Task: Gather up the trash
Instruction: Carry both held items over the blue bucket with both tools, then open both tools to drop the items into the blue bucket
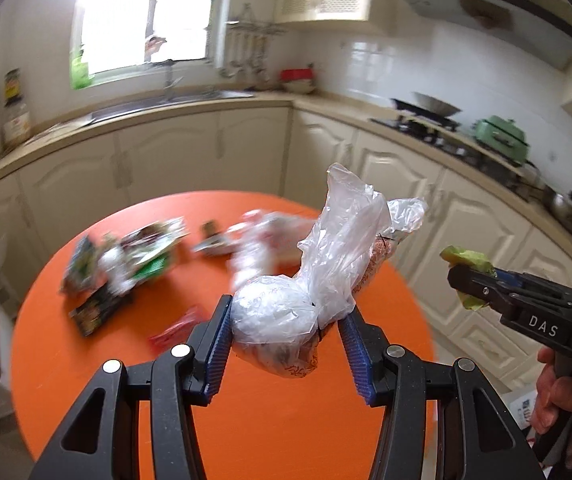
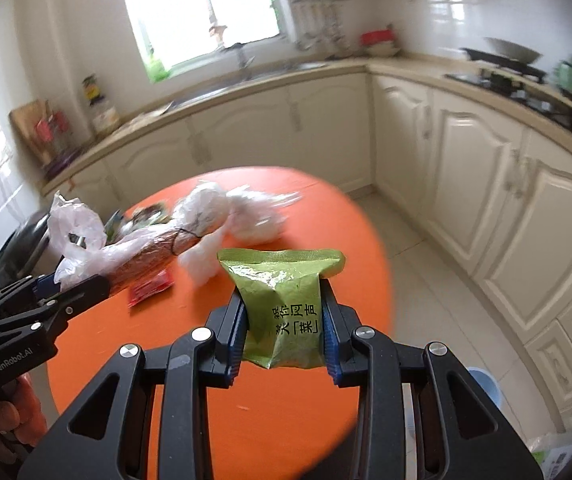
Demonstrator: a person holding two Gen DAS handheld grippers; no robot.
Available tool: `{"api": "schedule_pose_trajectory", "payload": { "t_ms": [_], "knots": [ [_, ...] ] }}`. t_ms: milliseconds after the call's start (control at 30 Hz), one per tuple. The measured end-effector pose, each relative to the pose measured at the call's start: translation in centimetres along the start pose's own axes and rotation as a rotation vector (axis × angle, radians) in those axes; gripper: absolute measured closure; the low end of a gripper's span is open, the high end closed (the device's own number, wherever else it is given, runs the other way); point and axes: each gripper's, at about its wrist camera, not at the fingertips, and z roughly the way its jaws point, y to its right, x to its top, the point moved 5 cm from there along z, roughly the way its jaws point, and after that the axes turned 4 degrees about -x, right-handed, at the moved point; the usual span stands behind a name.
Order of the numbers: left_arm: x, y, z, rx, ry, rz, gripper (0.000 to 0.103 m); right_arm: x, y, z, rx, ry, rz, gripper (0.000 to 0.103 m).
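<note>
Two handheld grippers hang above a round orange table (image 1: 86, 380) in a home kitchen, each already loaded with rubbish. The left gripper (image 1: 286, 336) is clamped on a knotted clear plastic bag (image 1: 282, 320), its loose neck standing up past the fingertips; the right gripper (image 2: 284, 320) pinches a green foil snack packet (image 2: 282, 300) by its sides, the sealed top edge sticking up free. More trash lies on the tabletop beyond: a heap of crumpled wrappers (image 1: 126, 260), white plastic bags (image 2: 242, 216) and a small red sachet (image 2: 150, 288) (much of it blurred). No bin is clearly in view, so where the load goes cannot be told. The likeliest trouble from here is a drop: the slick film of the plastic bag could slide between the ribbed pads if swung, and the foil packet, held only at its edges, could buckle and slip out. With both tools near each other, the bag's trailing neck might also snag the other gripper.
</note>
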Motion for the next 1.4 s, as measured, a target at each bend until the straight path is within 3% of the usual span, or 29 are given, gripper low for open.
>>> {"api": "schedule_pose_trajectory", "payload": {
  "t_ms": [200,333,467,633,1033,1267,1300,1367,1400],
  "knots": [
    [1.1,7.9,4.3,-0.134,-0.036,0.103,0.056,-1.1,11.1,-3.6,-0.172,0.026,0.119,0.07],
    [0.4,13.9,9.0,-0.228,-0.108,0.154,0.056,-3.6,18.7,-4.5,-0.276,-0.003,0.21,0.07],
    [-1.0,19.3,14.7,-0.285,-0.206,0.188,0.056,-7.1,25.5,-3.9,-0.348,-0.065,0.302,0.07],
    [-3.5,23.9,22.1,-0.313,-0.329,0.228,0.056,-12.3,31.9,-0.8,-0.373,-0.159,0.415,0.07],
    [-8.1,31.3,45.8,-0.269,-0.648,0.234,0.056,-20.9,39.9,7.6,-0.346,-0.321,0.584,0.07],
    [-9.2,33.3,55.6,-0.258,-0.757,0.221,0.052,-23.1,42.0,11.2,-0.315,-0.363,0.643,0.067],
    [-9.2,33.4,56.6,-0.253,-0.762,0.224,0.05,-23.4,42.3,11.5,-0.316,-0.368,0.658,0.065],
    [-9.1,33.9,58.5,-0.242,-0.784,0.236,0.048,-23.9,42.7,11.9,-0.307,-0.368,0.689,0.04],
    [-9.2,34.1,58.5,-0.235,-0.783,0.243,0.045,-24.1,42.9,11.9,-0.317,-0.365,0.699,0.035]
  ]
}}
